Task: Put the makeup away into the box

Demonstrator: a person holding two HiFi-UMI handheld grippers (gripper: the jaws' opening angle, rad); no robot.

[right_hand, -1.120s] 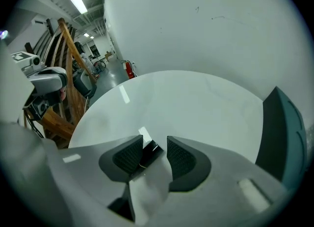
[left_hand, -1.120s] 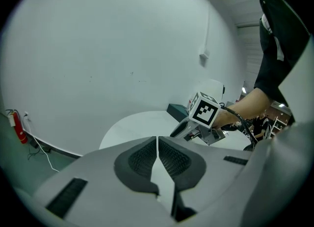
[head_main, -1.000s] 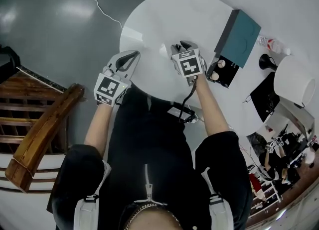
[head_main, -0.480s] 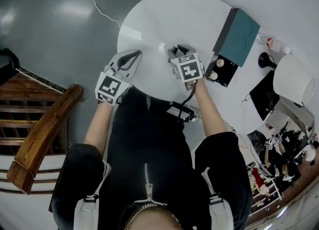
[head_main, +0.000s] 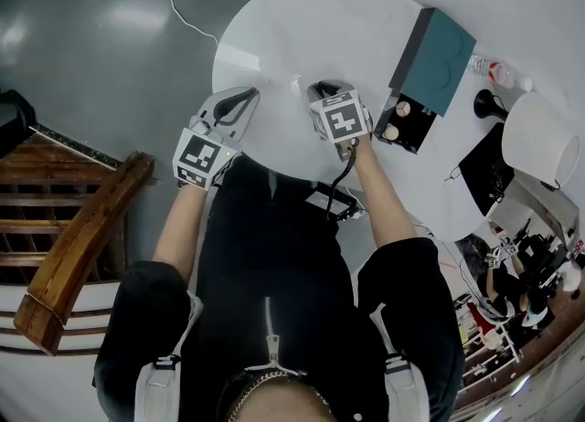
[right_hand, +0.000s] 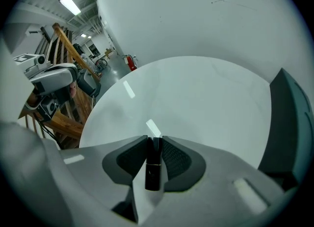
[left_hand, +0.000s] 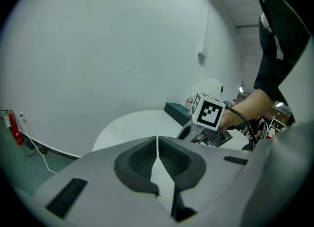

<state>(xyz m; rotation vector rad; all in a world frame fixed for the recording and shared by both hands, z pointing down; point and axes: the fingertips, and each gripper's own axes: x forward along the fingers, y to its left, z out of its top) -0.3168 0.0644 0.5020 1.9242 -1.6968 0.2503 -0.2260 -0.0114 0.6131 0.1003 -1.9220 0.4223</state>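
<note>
The right gripper (right_hand: 155, 141) has just been closing and now pinches a black makeup tube (right_hand: 153, 168) above the tabletop (right_hand: 186, 93) (left gripper (left_hand: 157, 147) pressed together, empty). The pickup looks done; next comes carrying it right to the box (right_hand: 290, 123).

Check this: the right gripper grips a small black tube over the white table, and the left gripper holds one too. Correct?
No: the left gripper holds nothing; the left gripper view shows its jaws together, empty. The right gripper, whose jaws have just been closing, does grip the small black tube over the white table.
</note>
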